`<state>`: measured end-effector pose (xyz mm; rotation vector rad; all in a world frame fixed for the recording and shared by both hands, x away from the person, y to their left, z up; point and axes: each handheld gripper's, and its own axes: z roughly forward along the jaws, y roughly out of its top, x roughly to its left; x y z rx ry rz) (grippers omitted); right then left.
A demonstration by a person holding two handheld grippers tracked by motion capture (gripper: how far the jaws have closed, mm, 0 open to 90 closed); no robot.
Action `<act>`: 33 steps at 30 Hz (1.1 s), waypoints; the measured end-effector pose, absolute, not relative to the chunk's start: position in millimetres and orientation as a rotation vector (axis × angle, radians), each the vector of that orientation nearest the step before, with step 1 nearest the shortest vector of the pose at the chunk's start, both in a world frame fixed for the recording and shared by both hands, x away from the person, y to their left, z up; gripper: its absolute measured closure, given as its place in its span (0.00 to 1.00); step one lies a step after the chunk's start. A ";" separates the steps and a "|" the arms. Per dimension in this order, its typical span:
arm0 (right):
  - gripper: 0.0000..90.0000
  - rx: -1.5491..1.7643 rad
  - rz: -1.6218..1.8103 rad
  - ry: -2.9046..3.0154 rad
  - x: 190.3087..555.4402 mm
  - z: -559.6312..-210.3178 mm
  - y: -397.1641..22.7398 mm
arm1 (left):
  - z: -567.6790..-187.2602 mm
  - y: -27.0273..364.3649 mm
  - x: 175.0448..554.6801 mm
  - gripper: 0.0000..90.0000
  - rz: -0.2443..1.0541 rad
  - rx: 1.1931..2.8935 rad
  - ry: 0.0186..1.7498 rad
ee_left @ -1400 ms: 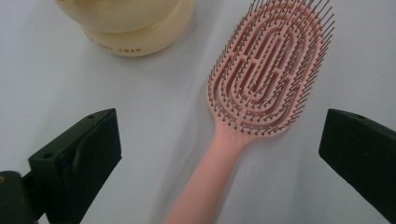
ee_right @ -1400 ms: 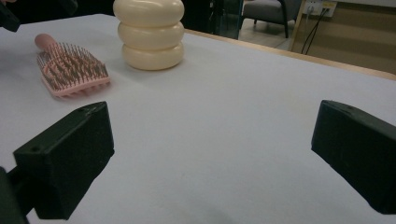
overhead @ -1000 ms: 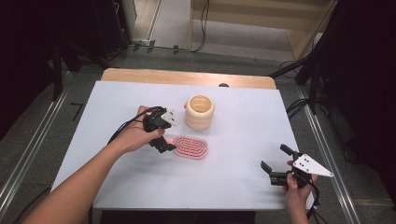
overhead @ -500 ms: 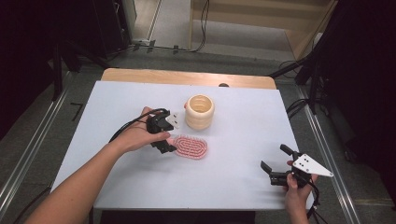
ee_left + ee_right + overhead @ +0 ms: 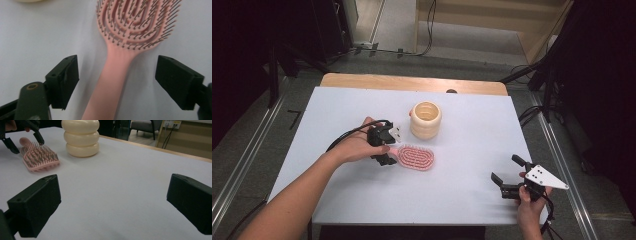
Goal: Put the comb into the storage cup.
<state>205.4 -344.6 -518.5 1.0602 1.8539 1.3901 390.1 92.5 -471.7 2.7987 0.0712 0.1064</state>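
We start with the pink plastic hairbrush (image 5: 414,157), which lies bristles-up on the white desk (image 5: 472,150), near the middle and just in front of the cream ribbed ceramic cup (image 5: 425,120) but not touching it. In the high view its long axis runs roughly left to right, tilted slightly: the slim handle (image 5: 110,82) points towards our left side and the oval bristled head (image 5: 137,22) towards the right.

The step in hand, as we judge it, is taking hold of the brush by its handle. Our left claw (image 5: 383,146) straddles that handle, one black jaw on each side. Its jaws have just been closing, yet in the left gripper view we see clear desk between each pad and the handle, so nothing is gripped yet.

The next move, in our view, calls for closing the rest of the way, keeping the handle centred so both pads meet it squarely and the brush does not swivel on the smooth surface.

Further out, our right claw (image 5: 510,176) waits near the desk's front right corner, well apart from the brush, its jaws spread wide and holding nothing.
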 end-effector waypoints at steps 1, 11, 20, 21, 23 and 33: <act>0.00 1.060 1.390 1.854 205.4 -518.5 -344.6 | -471.7 92.5 390.1 0.26 0.106 2.799 0.071; 0.00 1.060 1.390 1.855 205.5 -518.5 -344.5 | -478.2 95.8 397.2 0.44 0.059 2.786 0.150; 0.00 1.061 1.388 1.855 205.6 -518.5 -344.3 | -478.3 94.1 398.7 0.43 0.052 2.800 0.179; 0.00 1.060 1.388 1.856 205.6 -518.5 -344.2 | -478.4 94.0 398.6 0.43 0.053 2.802 0.177; 0.00 1.059 1.387 1.856 205.7 -518.6 -344.1 | -478.5 94.3 399.1 0.44 0.049 2.800 0.170; 0.00 1.059 1.386 1.857 205.9 -518.6 -343.9 | -477.2 94.6 403.2 0.56 0.035 2.794 0.159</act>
